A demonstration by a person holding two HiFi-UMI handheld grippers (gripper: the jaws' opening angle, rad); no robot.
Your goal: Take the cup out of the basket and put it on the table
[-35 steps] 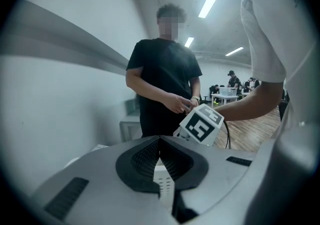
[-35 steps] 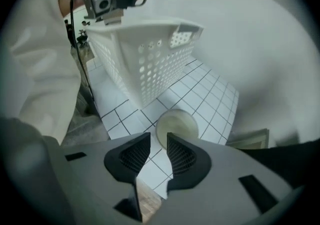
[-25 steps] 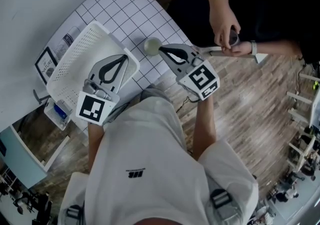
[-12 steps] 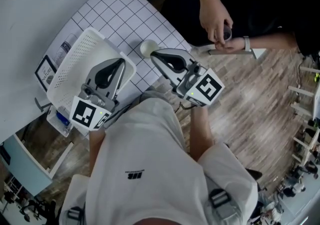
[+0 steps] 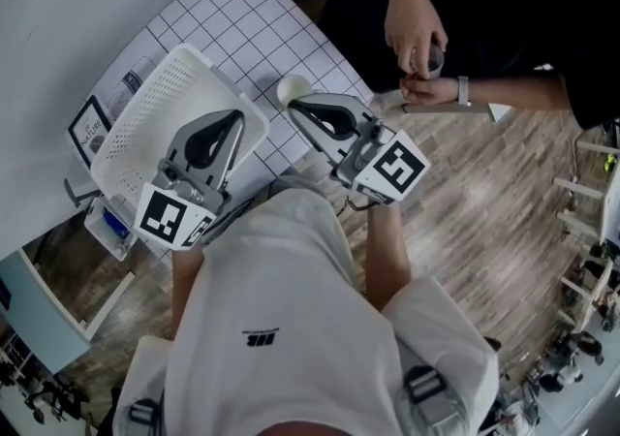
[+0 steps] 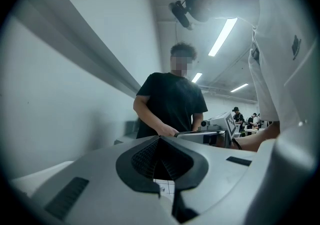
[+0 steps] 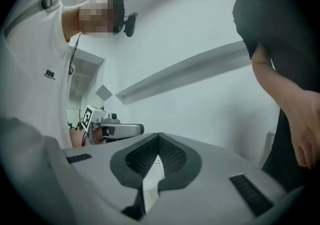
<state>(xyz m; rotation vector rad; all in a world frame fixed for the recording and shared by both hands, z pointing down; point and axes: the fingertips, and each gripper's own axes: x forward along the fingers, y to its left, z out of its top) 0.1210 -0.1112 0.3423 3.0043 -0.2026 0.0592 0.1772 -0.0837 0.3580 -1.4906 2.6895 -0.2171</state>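
In the head view a pale cup (image 5: 294, 87) stands upright on the checked table (image 5: 242, 8), just right of the white mesh basket (image 5: 145, 100). My right gripper (image 5: 291, 106) is shut, its tips at the cup's near side and partly over it; no grip on the cup shows. In the right gripper view the jaws (image 7: 159, 135) meet, with a white surface seen through their loop. My left gripper (image 5: 238, 115) is shut over the basket's right rim, holding nothing. Checked table shows below the meeting jaws of the left gripper (image 6: 160, 138) in its own view.
A person in black stands at the table's far right, hands (image 5: 417, 37) around a small dark object. Printed sheets (image 5: 92, 124) lie at the basket's left. A white wall runs behind the table. Wooden floor (image 5: 484, 192) lies to the right.
My right gripper has swung left, so its tips now sit at the cup's near side instead of to its right. The left gripper has barely moved. The other person's hands have shifted.
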